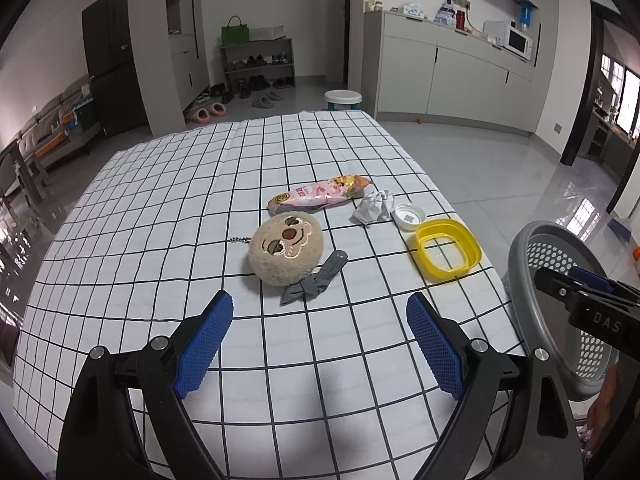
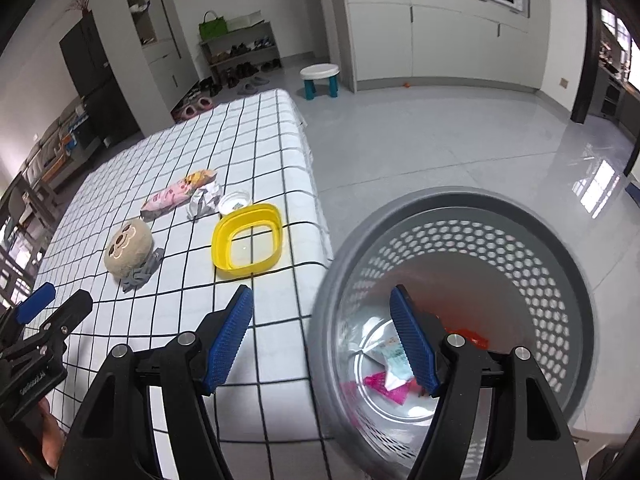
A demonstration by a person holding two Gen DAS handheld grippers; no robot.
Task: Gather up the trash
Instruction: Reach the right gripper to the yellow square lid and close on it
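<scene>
A pink snack wrapper (image 1: 320,195) (image 2: 176,195), a crumpled white paper (image 1: 374,206) (image 2: 204,200) and a small white lid (image 1: 409,216) (image 2: 235,202) lie on the checkered table (image 1: 160,208). A grey perforated trash basket (image 2: 520,264) (image 1: 560,280) stands off the table's right edge, with wrappers inside (image 2: 390,368). My left gripper (image 1: 320,332) is open and empty above the near table, short of the plush. My right gripper (image 2: 324,328) is open and empty, straddling the basket's rim.
A beige plush head (image 1: 285,249) (image 2: 128,250) with a grey bow (image 1: 316,284) and a yellow container (image 1: 448,249) (image 2: 248,242) also sit on the table. The table edge (image 2: 316,200) drops to a tiled floor. A white stool (image 2: 320,76) stands beyond.
</scene>
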